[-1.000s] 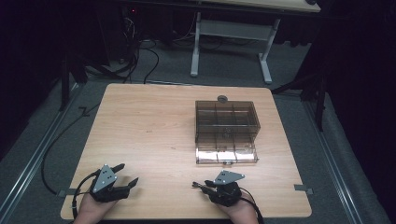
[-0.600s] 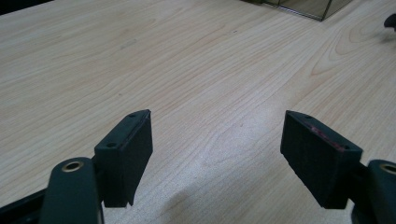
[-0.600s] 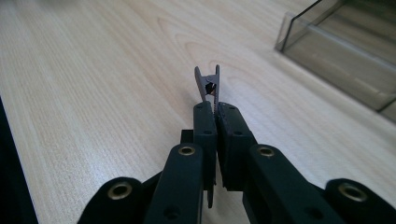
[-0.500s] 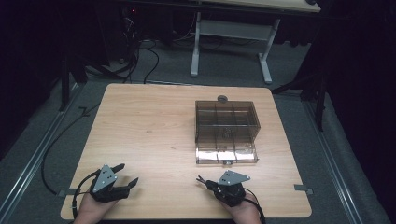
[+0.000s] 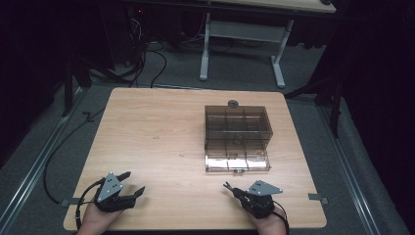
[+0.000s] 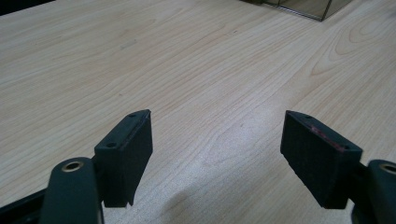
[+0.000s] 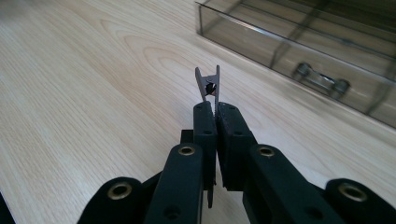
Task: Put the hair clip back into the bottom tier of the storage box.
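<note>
My right gripper point(image 5: 233, 191) is near the table's front edge, below the box. Its jaws have just closed and are shut on a small grey clip point(image 7: 210, 85), whose two thin plates stick out past the fingertips point(image 7: 205, 112). A smoky clear plastic compartment box point(image 5: 237, 131) lies ahead of it, with small metal parts point(image 7: 320, 79) in its near row. My left gripper point(image 5: 132, 184) rests at the front left, open, its pads point(image 6: 128, 149) wide apart over bare wood.
The light wooden table point(image 5: 156, 132) has open room on its left half. A small round grey object point(image 5: 233, 103) sits just behind the box. Cables and a desk frame point(image 5: 244, 34) lie on the floor beyond the far edge.
The right gripper has shifted a little to the right and toward the box, and its jaws have come together on the clip. The left gripper has stayed put.
</note>
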Demonstrator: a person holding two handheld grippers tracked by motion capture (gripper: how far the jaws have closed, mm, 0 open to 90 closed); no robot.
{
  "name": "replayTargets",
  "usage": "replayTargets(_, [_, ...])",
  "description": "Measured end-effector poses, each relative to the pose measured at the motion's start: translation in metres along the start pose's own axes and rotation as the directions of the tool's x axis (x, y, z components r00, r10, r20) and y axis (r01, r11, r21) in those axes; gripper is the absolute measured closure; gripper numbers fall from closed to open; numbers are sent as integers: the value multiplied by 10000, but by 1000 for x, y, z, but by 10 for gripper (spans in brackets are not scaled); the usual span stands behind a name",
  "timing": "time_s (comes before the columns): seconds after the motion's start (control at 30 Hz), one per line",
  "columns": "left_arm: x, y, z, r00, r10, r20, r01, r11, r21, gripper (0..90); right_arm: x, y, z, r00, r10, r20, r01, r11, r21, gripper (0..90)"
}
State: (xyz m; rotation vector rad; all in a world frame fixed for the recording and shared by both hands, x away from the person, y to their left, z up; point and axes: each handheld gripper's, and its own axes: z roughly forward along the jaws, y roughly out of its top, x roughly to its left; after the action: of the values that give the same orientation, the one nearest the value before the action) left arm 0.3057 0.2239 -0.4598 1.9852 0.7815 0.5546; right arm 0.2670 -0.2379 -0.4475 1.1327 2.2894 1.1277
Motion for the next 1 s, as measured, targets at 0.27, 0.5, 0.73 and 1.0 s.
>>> replayTargets(0.27, [0, 0, 0, 10000, 21, -25, -22, 10000, -8, 256, -13, -18, -19, 9965, 509, 663, -514, 9987, 52, 871])
replayTargets(0.5, [0, 0, 0, 10000, 8, -41, -8, 10000, 8, 256, -27, -31, -31, 9899, 900, 1091, -923, 9956, 157, 871])
replayTargets(0.73, [0, 0, 0, 10000, 24, -54, -24, 10000, 15, 256, -28, -29, -29, 9896, 855, 1158, -894, 9956, 292, 870])
replayTargets(1.0, [0, 0, 0, 10000, 33, -25, -33, 10000, 42, 256, -28, -30, -25, 9872, 838, 1357, -912, 9946, 493, 868])
